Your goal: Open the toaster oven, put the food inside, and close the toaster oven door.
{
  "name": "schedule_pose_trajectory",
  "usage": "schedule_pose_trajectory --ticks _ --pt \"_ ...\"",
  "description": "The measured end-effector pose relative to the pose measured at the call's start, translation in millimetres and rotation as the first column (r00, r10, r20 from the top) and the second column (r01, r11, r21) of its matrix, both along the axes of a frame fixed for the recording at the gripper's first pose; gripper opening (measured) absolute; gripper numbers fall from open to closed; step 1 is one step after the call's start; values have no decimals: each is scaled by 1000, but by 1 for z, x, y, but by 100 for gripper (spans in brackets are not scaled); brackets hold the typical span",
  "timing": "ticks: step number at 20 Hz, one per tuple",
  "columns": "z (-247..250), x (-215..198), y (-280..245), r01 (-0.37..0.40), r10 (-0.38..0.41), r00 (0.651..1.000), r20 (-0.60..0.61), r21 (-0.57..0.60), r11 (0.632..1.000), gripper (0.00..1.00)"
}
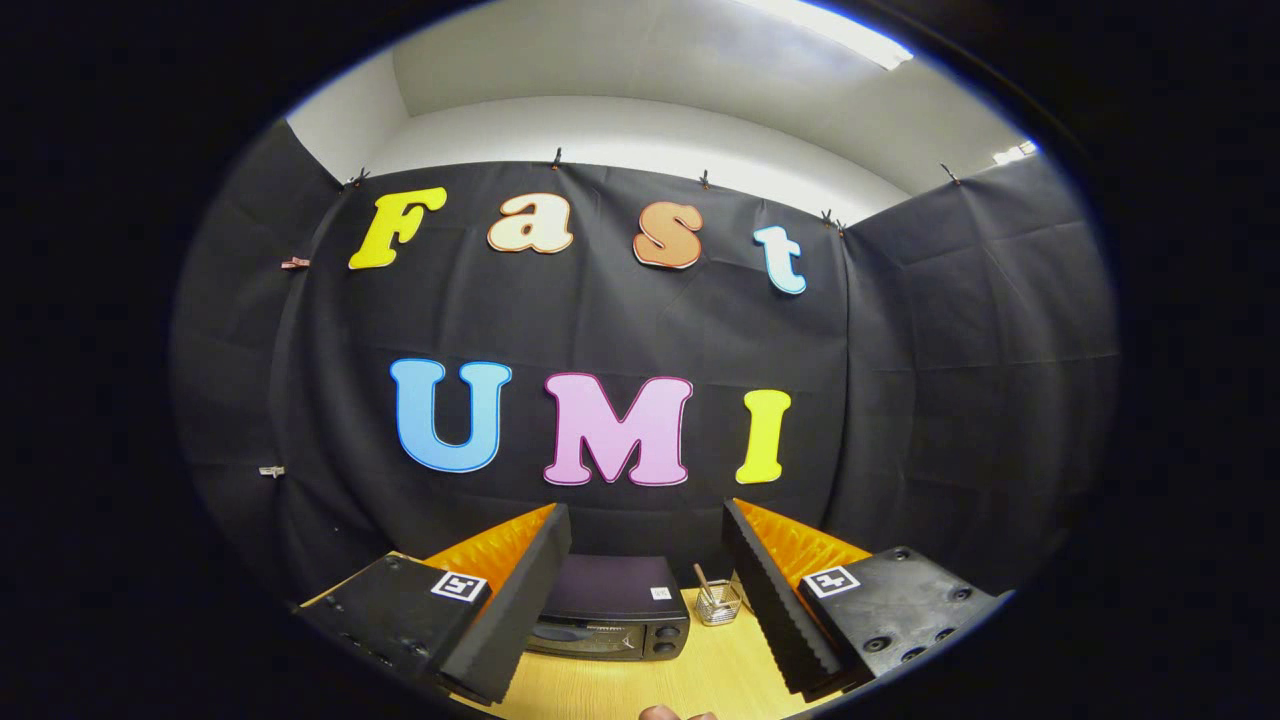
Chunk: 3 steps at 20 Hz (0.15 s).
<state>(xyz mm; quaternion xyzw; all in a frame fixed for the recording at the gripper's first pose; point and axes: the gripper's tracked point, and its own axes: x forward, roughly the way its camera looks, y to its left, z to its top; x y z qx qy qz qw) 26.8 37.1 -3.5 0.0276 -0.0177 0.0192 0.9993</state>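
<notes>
A dark toaster oven (612,612) stands on the wooden table (700,680) against the booth wall, its door shut and two knobs on its right side. It lies beyond my gripper (645,600), partly hidden behind the left finger. The gripper is open and held high above the table, with nothing between its fingers (520,600). A small brown bit of something (662,713) shows at the near table edge; I cannot tell what it is.
A small wire basket (718,603) with a stick in it stands right of the toaster oven, near the right finger. Black cloth walls close in the table at the back and both sides.
</notes>
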Motion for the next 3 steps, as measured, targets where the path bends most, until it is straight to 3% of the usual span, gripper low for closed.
schedule_pose_trajectory --ticks 3 --pt "0 -1 -2 0 0 1000 4 -2 1000 99"
